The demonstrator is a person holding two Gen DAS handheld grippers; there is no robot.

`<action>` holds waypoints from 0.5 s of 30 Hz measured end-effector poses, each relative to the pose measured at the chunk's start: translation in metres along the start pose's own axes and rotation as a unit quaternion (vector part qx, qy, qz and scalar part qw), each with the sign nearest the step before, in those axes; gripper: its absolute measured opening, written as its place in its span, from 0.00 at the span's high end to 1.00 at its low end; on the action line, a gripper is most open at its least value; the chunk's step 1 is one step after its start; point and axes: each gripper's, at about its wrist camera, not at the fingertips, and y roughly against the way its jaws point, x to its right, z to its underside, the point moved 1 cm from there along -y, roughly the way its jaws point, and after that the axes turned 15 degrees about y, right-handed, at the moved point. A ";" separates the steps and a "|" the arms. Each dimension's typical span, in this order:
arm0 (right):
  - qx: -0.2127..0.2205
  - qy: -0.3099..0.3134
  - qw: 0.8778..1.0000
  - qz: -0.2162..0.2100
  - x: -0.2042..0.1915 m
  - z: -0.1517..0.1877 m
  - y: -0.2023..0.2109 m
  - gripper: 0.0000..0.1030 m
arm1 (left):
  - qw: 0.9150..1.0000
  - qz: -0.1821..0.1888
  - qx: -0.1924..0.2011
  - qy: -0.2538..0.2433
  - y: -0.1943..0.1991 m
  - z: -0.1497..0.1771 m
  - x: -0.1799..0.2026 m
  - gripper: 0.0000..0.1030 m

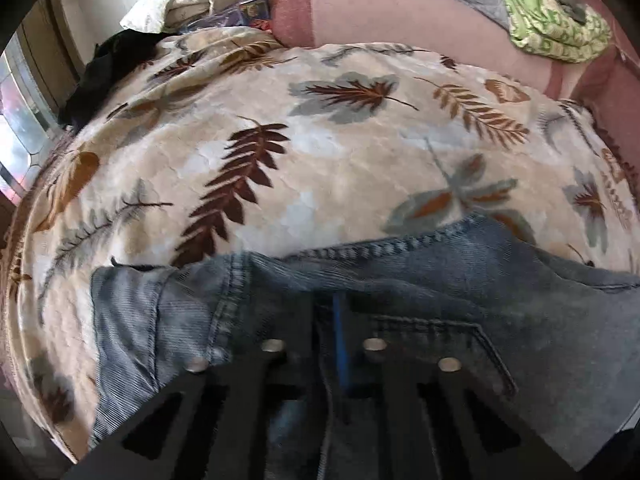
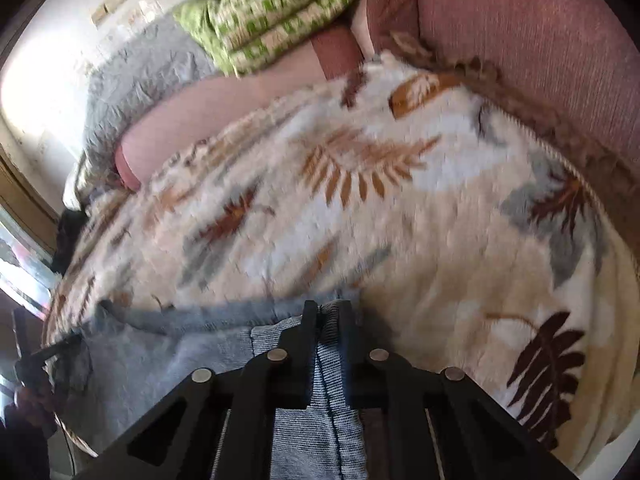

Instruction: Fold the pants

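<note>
Faded blue jeans [image 1: 440, 280] lie on a cream blanket with a leaf print [image 1: 320, 160], along the near edge of the left wrist view. My left gripper [image 1: 338, 300] is shut, its fingers pinching a fold of denim near a back pocket seam. In the right wrist view the jeans [image 2: 160, 344] stretch away to the left over the same blanket [image 2: 440, 240]. My right gripper [image 2: 328, 312] is shut on the jeans' edge, with ribbed denim squeezed between its fingers. At that view's left edge, a hand holds the other gripper [image 2: 28, 360] at the jeans' far end.
The blanket covers a pink sofa [image 1: 400, 12] whose backrest [image 2: 520, 40] rises behind. A green patterned cloth [image 2: 280, 12] and a grey quilt [image 2: 140, 72] lie on the sofa's back. A black garment [image 1: 104, 68] sits at the blanket's far left.
</note>
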 end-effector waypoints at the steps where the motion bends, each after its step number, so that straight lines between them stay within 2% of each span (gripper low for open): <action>1: 0.014 -0.005 1.000 0.004 0.001 -0.004 0.004 0.95 | 1.000 0.006 0.001 0.009 0.000 -0.003 -0.002 0.95; 4: 0.040 -0.022 0.999 0.008 0.006 -0.013 0.011 0.97 | 1.000 0.006 0.014 0.018 0.002 -0.012 -0.005 0.97; 6: 0.040 -0.030 0.999 0.010 0.010 -0.016 0.009 0.97 | 0.999 0.022 0.016 0.027 0.006 -0.013 -0.006 0.98; 8: 0.027 -0.032 0.998 0.042 0.012 -0.015 0.004 0.97 | 0.999 0.034 0.022 0.027 0.012 -0.014 -0.004 0.97; 9: 0.018 -0.038 0.997 0.070 0.015 -0.015 0.003 0.97 | 0.999 0.029 0.027 0.022 0.015 -0.013 -0.003 0.97; 11: 0.017 -0.054 0.994 0.098 0.018 -0.018 0.008 0.93 | 0.999 0.019 0.031 0.017 0.018 -0.012 -0.005 0.97; 12: 0.036 -0.054 0.994 0.089 0.012 -0.022 0.014 0.93 | 0.999 0.023 0.028 0.021 0.021 -0.010 -0.008 0.97; 13: 0.061 -0.034 0.996 0.052 -0.001 -0.028 0.019 0.93 | 0.999 0.030 0.027 0.023 0.026 -0.007 -0.011 0.97; 14: 0.064 -0.010 0.998 0.016 -0.015 -0.032 0.018 0.93 | 0.999 0.032 0.031 0.023 0.031 -0.004 -0.014 0.97; 15: 0.049 0.018 0.998 -0.029 -0.036 -0.037 0.010 0.93 | 0.999 0.030 0.040 0.020 0.037 0.001 -0.018 0.97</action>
